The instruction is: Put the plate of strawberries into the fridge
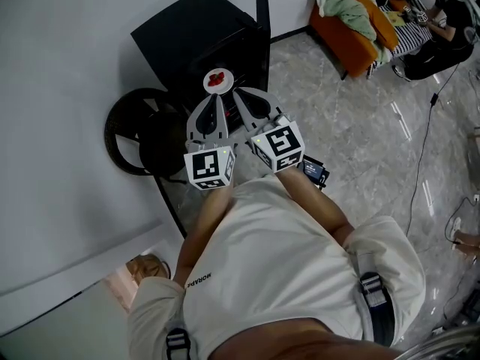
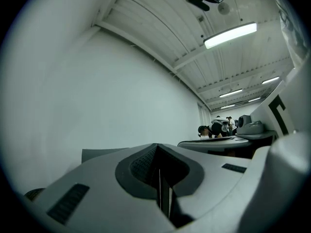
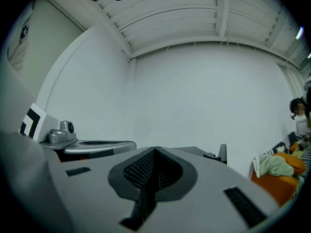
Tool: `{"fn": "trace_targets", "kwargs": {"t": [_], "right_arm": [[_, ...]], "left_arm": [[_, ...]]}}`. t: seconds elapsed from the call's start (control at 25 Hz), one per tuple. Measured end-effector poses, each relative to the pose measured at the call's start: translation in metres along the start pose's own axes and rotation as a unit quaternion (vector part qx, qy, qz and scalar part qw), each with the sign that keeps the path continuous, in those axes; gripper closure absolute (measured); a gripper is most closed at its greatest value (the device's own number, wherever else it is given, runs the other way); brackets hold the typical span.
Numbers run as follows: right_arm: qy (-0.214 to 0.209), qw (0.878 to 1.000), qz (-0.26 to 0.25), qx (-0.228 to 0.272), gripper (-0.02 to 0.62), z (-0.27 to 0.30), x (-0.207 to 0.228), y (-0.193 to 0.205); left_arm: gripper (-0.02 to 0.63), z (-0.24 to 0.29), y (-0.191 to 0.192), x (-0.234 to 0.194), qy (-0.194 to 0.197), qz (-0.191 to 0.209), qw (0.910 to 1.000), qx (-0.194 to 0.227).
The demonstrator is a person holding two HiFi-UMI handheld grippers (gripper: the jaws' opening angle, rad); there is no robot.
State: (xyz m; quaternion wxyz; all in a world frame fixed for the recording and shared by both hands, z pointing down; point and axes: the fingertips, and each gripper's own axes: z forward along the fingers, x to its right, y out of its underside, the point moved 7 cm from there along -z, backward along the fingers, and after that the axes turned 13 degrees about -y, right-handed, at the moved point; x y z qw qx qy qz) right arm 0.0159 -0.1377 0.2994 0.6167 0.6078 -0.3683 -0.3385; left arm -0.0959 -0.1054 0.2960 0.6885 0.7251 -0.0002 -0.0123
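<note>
A black mini fridge (image 1: 199, 36) stands by the white wall (image 1: 60, 88), its door (image 1: 261, 21) open. The left gripper (image 1: 218, 100) and right gripper (image 1: 240, 92) point at it side by side, jaws closed on nothing. The plate of strawberries (image 1: 219, 79) sits at the fridge's front, just past their tips.

A small white plate of red strawberries (image 1: 218, 80) lies flat at the front edge of the black fridge (image 1: 199, 36).

Glossy, marble-veined floor (image 1: 375, 148). Matt black fridge (image 1: 199, 32), with smooth white plate (image 1: 208, 83). Orange cloth on sofa (image 1: 352, 42).
</note>
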Motion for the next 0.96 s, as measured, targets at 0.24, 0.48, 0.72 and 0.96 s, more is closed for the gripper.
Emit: {"fn": "trace_targets", "kwargs": {"t": [0.24, 0.48, 0.72, 0.96], "right_arm": [[0.001, 1.0, -0.001, 0.002, 0.583, -0.0005, -0.0014, 0.0005], [0.002, 1.0, -0.001, 0.004, 0.583, 0.0002, -0.0004, -0.0004], [-0.001, 1.0, -0.004, 0.008, 0.583, 0.002, -0.0033, -0.0012], [-0.006, 1.0, -0.007, 0.013, 0.583, 0.0061, -0.0021, -0.0043]], "left_arm": [[0.606, -0.0006, 0.0024, -0.0001, 0.0, -0.006, 1.0, 0.0], [0.606, -0.0001, 0.0025, 0.0022, 0.002, 0.0, 1.0, 0.002], [0.606, -0.0006, -0.0006, 0.003, 0.005, 0.014, 0.9999, 0.009], [0.606, 0.004, -0.0035, 0.0015, 0.006, 0.012, 0.9999, 0.009]]}}
